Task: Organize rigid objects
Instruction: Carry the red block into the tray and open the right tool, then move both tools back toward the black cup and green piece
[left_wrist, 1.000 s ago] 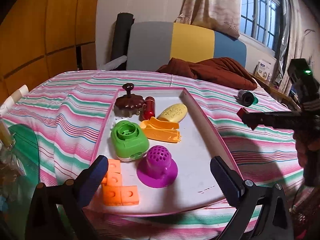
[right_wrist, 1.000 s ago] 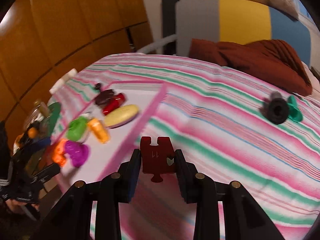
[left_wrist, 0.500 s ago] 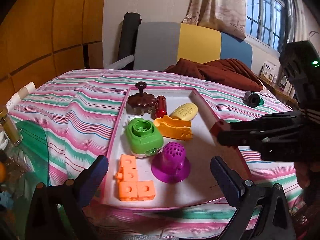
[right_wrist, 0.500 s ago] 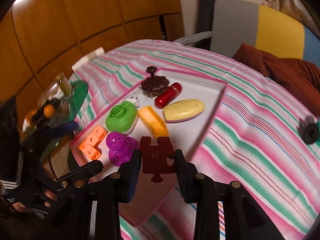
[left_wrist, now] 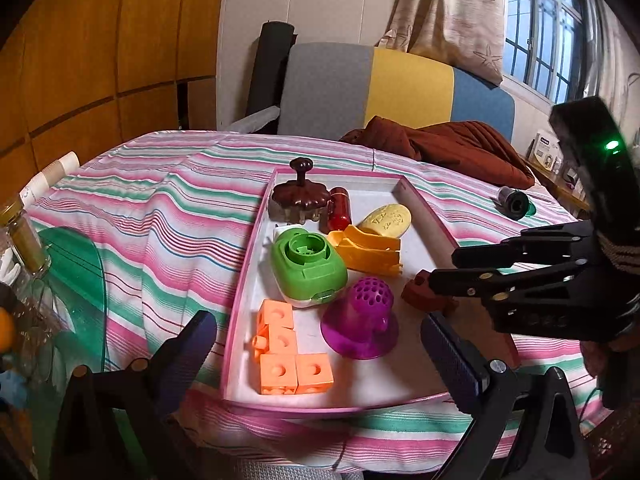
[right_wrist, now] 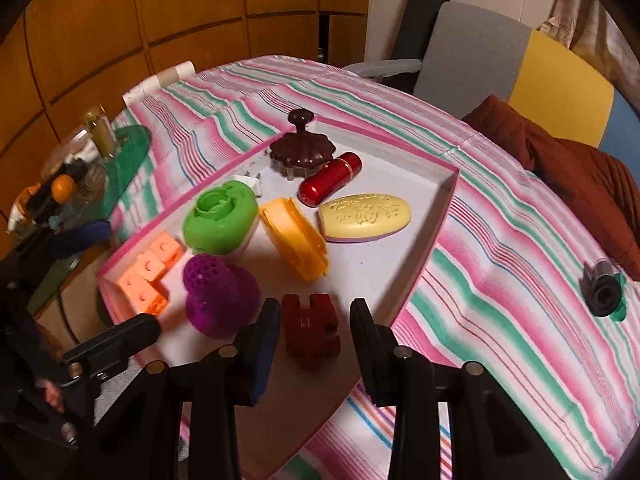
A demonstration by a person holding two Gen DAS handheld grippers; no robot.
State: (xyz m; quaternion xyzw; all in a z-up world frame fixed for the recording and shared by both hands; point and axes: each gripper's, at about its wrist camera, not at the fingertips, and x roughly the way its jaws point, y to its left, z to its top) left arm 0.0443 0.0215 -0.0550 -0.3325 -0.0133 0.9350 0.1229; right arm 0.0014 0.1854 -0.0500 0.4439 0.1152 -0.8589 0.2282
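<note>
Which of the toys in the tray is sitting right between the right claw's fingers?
The dark red puzzle piece, at the tray's near end beside the purple cone. It lies loose between the right claw's just-opened fingers.

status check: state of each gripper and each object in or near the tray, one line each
right gripper: open, jaws have just been opening, clear of the piece between them
dark red puzzle piece: resting in the tray, released
left gripper: open, empty
pink-rimmed tray: on the striped tablecloth, holding the toys
purple perforated cup: upside down, on its wide rim
red capsule: lying on its side
black cylinder: outside the tray, on its side
</note>
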